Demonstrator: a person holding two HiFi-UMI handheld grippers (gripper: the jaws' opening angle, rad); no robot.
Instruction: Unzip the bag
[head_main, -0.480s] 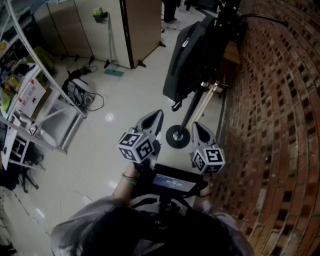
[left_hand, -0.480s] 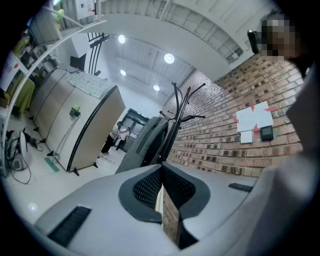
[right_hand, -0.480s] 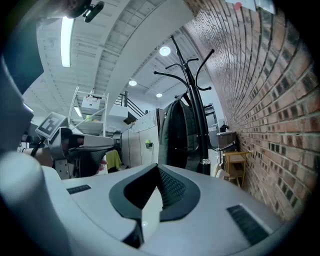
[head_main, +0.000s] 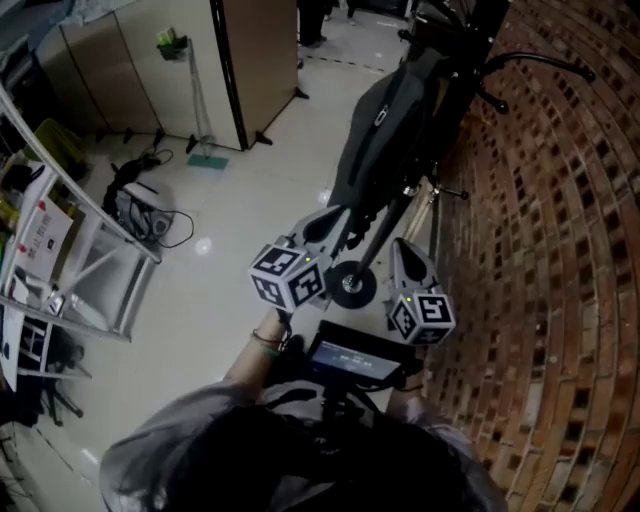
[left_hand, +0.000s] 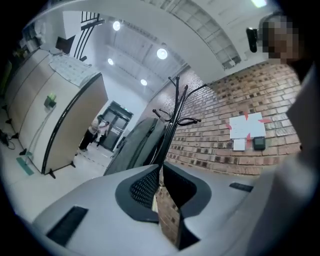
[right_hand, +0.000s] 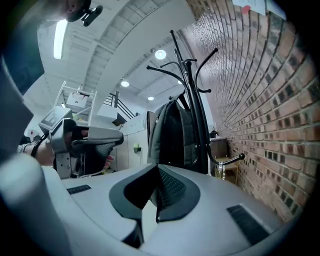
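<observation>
Dark grey fabric backpack (head_main: 385, 140) hangs from the upper hooks of a black metal coat stand (head_main: 383, 238), its front panel turned out toward the room, so its zips face the person rather than the red brick wall (head_main: 540, 250) just behind the stand. From here it looks closed, and a small pale tab high on the panel may be a zip pull, though it is too small to tell. Both tools are held low, near the stand's round base and well short of the bag. The left gripper (head_main: 325, 225) points up at the bag's face with its jaws pressed together on nothing. The right gripper (head_main: 405, 262), on the wall side of the stand, is likewise closed and empty. Carrying them closed probably just suits an approach, since neither touches the bag. By my reading the unzipping has not begun: one gripper would need to steady the hanging bag, which can swing freely, while the other opens to pinch the pull.
</observation>
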